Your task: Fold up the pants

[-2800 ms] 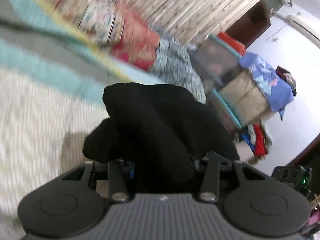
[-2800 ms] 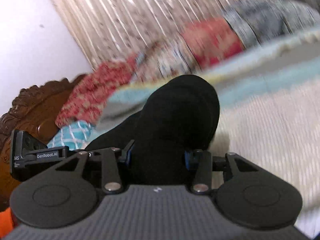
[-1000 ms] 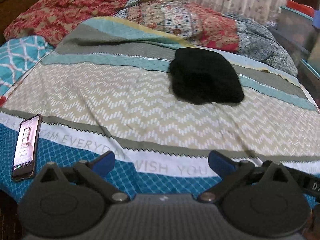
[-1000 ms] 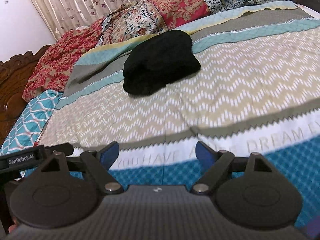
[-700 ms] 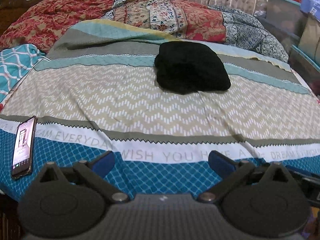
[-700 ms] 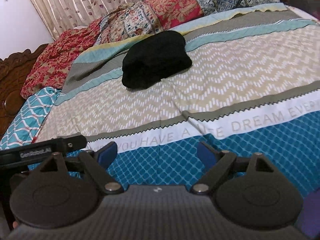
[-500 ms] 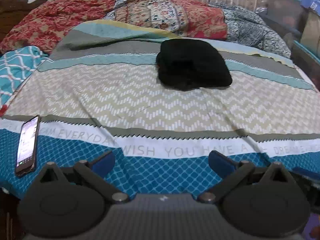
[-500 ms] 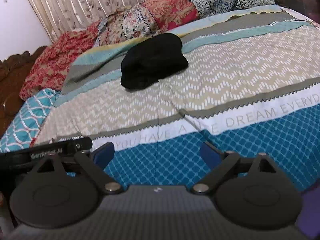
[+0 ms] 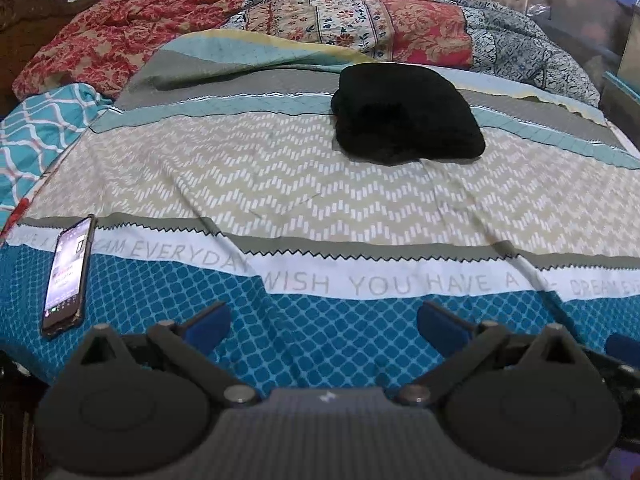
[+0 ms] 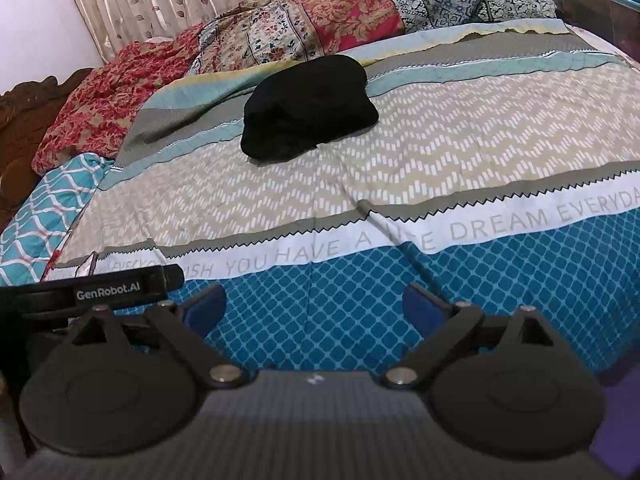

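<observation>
The black pants [image 9: 404, 114] lie folded in a compact bundle on the far part of the bed, on the grey and teal stripes; they also show in the right wrist view [image 10: 310, 106]. My left gripper [image 9: 324, 324] is open and empty, held back over the blue near edge of the bedspread. My right gripper [image 10: 314, 312] is open and empty too, over the same blue band, with the left gripper's body [image 10: 108, 290] beside it at the left.
A phone [image 9: 68, 274] lies on the bedspread at the near left. Rumpled red, floral and blue quilts [image 9: 360, 20] are piled along the far side by the curtain. A carved wooden headboard [image 10: 24, 120] stands at the left. Storage boxes [image 9: 588, 4] stand at the right.
Both grippers let go of the pants, opened, and drew back to the near edge of the bed. The folded bundle stays where it was set.
</observation>
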A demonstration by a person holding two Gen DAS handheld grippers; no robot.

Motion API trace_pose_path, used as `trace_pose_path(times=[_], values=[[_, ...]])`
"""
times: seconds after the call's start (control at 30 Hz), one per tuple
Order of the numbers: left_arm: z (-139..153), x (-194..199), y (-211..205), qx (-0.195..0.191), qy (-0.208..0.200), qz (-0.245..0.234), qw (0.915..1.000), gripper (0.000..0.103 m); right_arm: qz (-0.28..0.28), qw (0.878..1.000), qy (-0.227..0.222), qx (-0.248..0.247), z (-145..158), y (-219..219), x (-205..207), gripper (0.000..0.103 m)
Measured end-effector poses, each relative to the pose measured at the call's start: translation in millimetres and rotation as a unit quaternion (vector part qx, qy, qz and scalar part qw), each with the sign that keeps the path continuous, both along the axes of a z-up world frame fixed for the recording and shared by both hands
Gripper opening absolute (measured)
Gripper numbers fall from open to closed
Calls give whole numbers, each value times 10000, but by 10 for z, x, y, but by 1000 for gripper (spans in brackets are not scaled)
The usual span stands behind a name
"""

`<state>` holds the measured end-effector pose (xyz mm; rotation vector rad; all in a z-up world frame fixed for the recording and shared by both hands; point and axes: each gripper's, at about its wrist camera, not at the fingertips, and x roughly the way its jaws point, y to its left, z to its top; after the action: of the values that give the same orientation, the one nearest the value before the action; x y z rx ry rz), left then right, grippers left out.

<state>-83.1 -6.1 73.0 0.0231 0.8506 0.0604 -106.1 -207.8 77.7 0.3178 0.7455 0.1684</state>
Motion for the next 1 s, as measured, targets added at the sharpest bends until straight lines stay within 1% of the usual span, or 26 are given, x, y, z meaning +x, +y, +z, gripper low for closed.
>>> trace_pose_path(times=[0.2, 0.27, 0.4, 0.57, 0.73, 0.87, 1.0], values=[[-63, 37, -14, 203, 96, 160, 9996, 103, -16, 9999, 102, -58, -35, -11, 29, 97], [-92, 43, -19, 196, 174, 159, 9995, 103, -75, 9998, 163, -106, -44, -4, 35, 97], [-150, 37, -33, 156, 332, 146, 9992, 103, -147, 9997, 127, -140, -41, -51, 17, 97], [-198, 4, -14, 70, 454, 200, 9987, 103, -204, 9992, 67, -350, -4, -55, -24, 97], [-208, -2, 15, 41, 451, 274, 9986, 103, -21, 9994, 39, -344, 11, -35, -33, 97], [-192, -9, 0, 176, 398, 271, 9987, 103, -80, 9995, 42, -286, -2, -77, -18, 97], [-206, -11, -12, 288, 460, 207, 9983, 103, -85, 9995, -3, -304, 5, -62, -28, 97]])
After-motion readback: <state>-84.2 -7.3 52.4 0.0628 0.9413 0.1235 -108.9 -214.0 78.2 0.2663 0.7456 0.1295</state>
